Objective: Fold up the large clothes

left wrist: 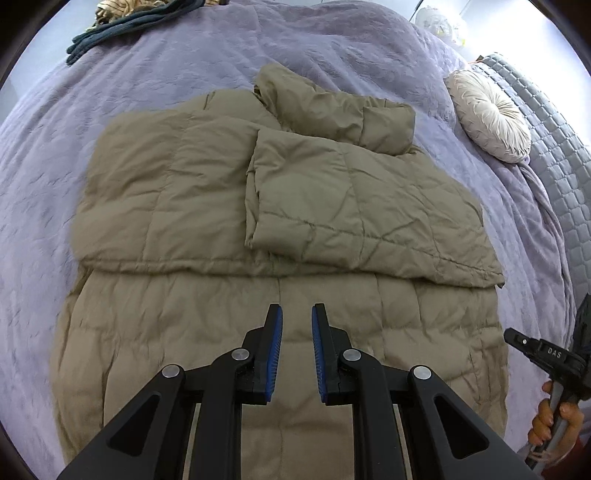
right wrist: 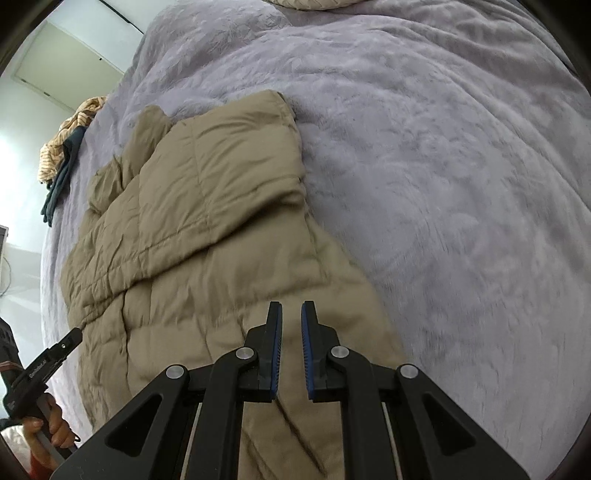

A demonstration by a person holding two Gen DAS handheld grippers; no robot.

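Note:
A tan quilted puffer coat (left wrist: 258, 206) lies flat on the purple bedspread (left wrist: 110, 81). Its upper part and sleeves are folded over the body, making a crosswise fold edge. My left gripper (left wrist: 297, 308) hovers above the coat's near half, its blue pads nearly together with nothing between them. My right gripper (right wrist: 291, 305) hangs over the coat (right wrist: 207, 229) near its right edge, jaws likewise almost closed and empty. Each gripper shows at the edge of the other's view, held by a hand: the right one (left wrist: 517, 338), the left one (right wrist: 75, 334).
A round cream cushion (left wrist: 487, 114) rests by a grey quilted headboard (left wrist: 554, 147) at the right. A dark teal garment (left wrist: 122, 26) and a patterned cloth (right wrist: 62, 136) are heaped at the bed's far corner. Purple bedspread (right wrist: 443, 184) stretches wide to the coat's right.

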